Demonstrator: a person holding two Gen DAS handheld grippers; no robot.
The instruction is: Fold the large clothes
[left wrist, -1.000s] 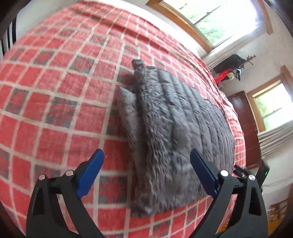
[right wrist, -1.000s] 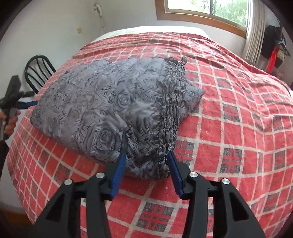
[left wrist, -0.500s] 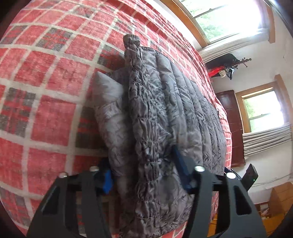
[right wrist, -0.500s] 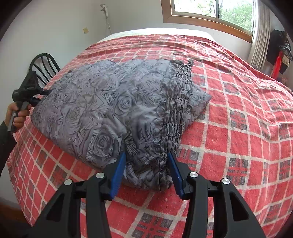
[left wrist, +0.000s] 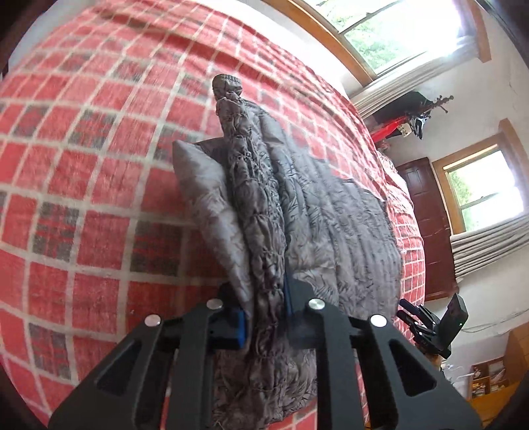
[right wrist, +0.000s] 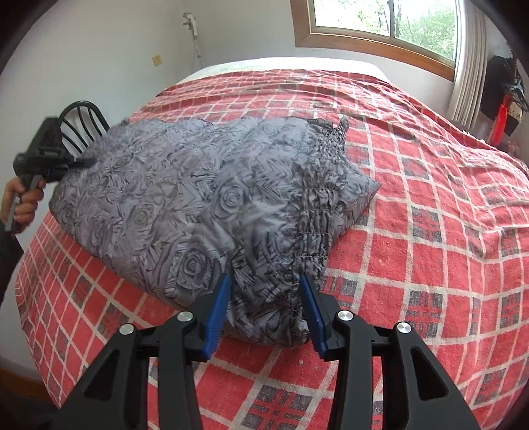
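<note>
A grey rose-patterned garment (right wrist: 198, 205) with a gathered elastic band lies folded on the red plaid bed (right wrist: 429, 231). My left gripper (left wrist: 266, 317) is shut on the garment's gathered edge (left wrist: 261, 231) and lifts it; it also shows at the garment's far left end in the right wrist view (right wrist: 76, 162). My right gripper (right wrist: 266, 297) has its blue fingers (right wrist: 218, 307) on both sides of the garment's near corner, jaws partly open with cloth between them. The right gripper also shows in the left wrist view (left wrist: 413, 314), beyond the garment's far corner.
A black chair back (right wrist: 82, 122) stands beside the bed at the left. Windows (right wrist: 380, 23) and curtains are behind the bed. A dark wooden door (left wrist: 426, 225) and a red-and-black item (right wrist: 502, 109) are by the wall.
My left gripper moved in, closed on the garment's gathered edge and lifted it. My right gripper stayed around the near corner, its jaws unchanged.
</note>
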